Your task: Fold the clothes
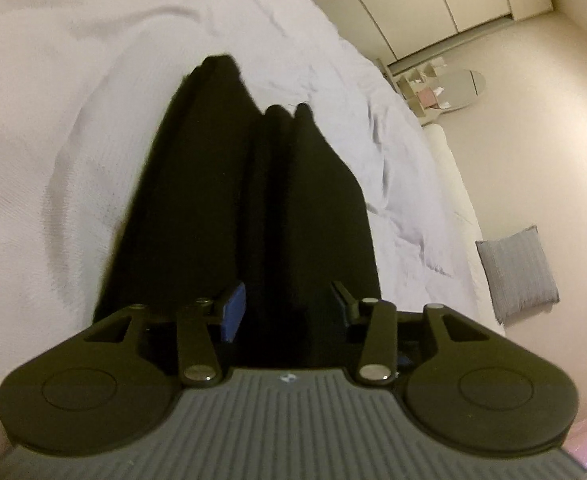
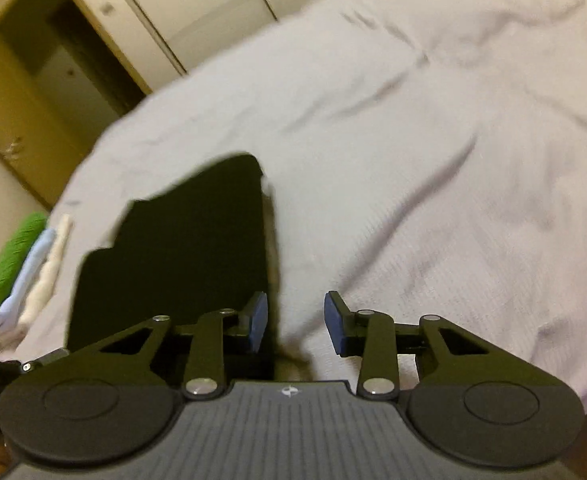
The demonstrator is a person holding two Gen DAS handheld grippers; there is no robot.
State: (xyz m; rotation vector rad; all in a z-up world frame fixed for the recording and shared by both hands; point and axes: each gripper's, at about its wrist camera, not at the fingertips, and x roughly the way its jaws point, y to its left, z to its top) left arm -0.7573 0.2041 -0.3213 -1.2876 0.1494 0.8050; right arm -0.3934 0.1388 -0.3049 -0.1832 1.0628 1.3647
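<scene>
Left gripper [image 1: 287,312], jaws apart, straddles bunched black garment [image 1: 233,200] at frame centre on the white bedspread [image 1: 53,120]; right gripper [image 2: 295,322], jaws apart and empty, flanks its edge, seemingly for regrasping.

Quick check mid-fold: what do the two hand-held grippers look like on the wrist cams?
Both match. Left hand-held gripper and right hand-held gripper: black linkage arms with silver pivot pins, two round black discs, a ribbed grey body bearing a small white logo, and blue pads on the fingers. No cables or sleeves visible.
</scene>
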